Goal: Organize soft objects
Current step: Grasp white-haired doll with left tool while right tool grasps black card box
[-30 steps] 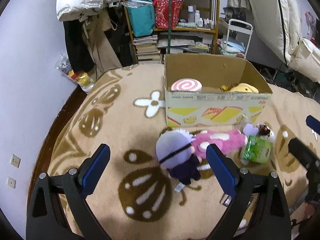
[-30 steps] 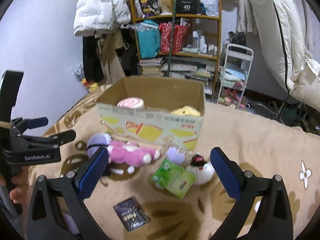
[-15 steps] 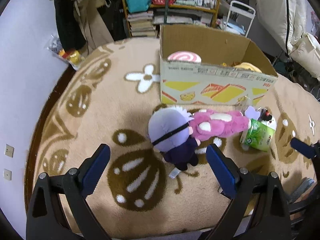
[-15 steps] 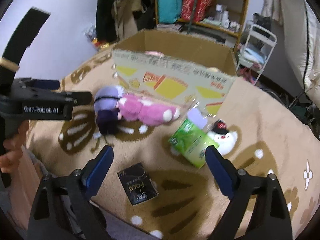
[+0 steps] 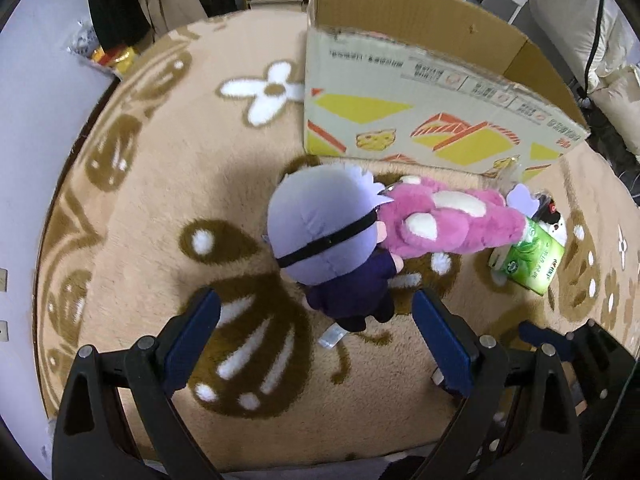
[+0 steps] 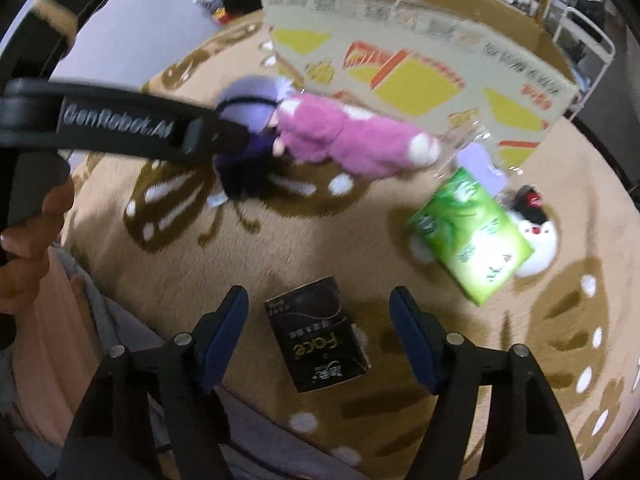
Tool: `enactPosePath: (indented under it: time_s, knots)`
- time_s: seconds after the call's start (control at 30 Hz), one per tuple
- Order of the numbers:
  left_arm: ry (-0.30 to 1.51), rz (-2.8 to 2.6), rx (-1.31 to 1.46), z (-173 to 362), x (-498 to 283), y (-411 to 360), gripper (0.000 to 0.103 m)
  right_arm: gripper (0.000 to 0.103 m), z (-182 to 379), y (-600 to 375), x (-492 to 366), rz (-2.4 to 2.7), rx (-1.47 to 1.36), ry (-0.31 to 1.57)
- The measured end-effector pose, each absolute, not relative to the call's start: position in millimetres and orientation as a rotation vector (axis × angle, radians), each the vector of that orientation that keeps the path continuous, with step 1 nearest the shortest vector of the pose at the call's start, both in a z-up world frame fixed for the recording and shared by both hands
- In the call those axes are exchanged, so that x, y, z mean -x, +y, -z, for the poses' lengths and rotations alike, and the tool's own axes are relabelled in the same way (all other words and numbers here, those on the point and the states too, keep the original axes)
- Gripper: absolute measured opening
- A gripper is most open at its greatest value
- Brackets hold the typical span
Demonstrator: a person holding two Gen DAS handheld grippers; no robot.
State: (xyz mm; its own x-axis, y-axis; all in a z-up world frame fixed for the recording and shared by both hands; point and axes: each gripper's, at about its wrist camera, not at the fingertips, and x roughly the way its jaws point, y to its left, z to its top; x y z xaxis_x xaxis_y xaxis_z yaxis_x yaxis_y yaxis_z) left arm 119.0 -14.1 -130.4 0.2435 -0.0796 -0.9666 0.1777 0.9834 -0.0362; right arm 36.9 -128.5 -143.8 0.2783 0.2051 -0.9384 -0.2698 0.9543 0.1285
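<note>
Doll (image 5: 328, 240) just beyond left gripper (image 5: 316, 340)

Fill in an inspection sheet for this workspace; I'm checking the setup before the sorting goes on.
Surface: beige patterned blanket.
Job's things: purple-headed doll, pink plush, penguin plush, all lying before the cardboard box.
Clutter: green tissue pack, black packet.
Grippers: left gripper open, over the doll; right gripper closing, astride the black packet, pads not touching.
Cables: nothing seen.
Surroundings: bookshelf, hanging clothes.
</note>
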Motion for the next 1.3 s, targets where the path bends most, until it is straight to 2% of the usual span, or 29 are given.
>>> enactPosePath:
  time_s: [0.23,0.27,0.33,0.5,0.57,0.7,0.73,0.8,0.97,1.3]
  knots:
    - [1.38,0.172,-0.077,153.3,-135.0,-18.1,0.095,0.074,168.7,-121.6,-41.7,-0.304,0.083,1.357]
    - [1.394,0.178,-0.077,157.1,-137.7,-18.7,0.095,0.063,171.1,-121.6,-42.3,-0.304,0.079,1.368]
    - [1.421,0.187,-0.067,164.9,-143.5,-19.3,0.093,0.054,175.6,-121.8,-43.3,-0.302,0.064,1.389]
    - [1.453,0.196,-0.047,178.0,-149.6,-22.0,0.074,0.053,176.1,-122.4,-44.0,-0.296,0.054,1.387]
    - [1.441,0.184,-0.059,180.8,-150.3,-23.5,0.072,0.052,174.3,-124.2,-44.2,-0.278,0.059,1.378]
    - [1.414,0.177,-0.068,184.4,-146.4,-29.1,0.06,0.049,165.5,-135.3,-46.9,-0.247,0.051,1.34]
    - [1.408,0.177,-0.074,184.7,-144.1,-31.1,0.058,0.047,164.1,-136.9,-47.4,-0.238,0.046,1.333]
    - [1.395,0.182,-0.08,184.5,-137.4,-35.8,0.047,0.038,162.7,-137.3,-49.4,-0.224,0.039,1.326]
    - [1.366,0.199,-0.046,176.3,-126.6,-33.8,0.043,0.025,151.3,-143.8,-53.1,-0.199,0.034,1.273]
    - [1.242,0.178,-0.048,139.7,-98.0,-25.2,0.043,0.02,134.1,-145.6,-41.5,-0.17,0.045,1.19]
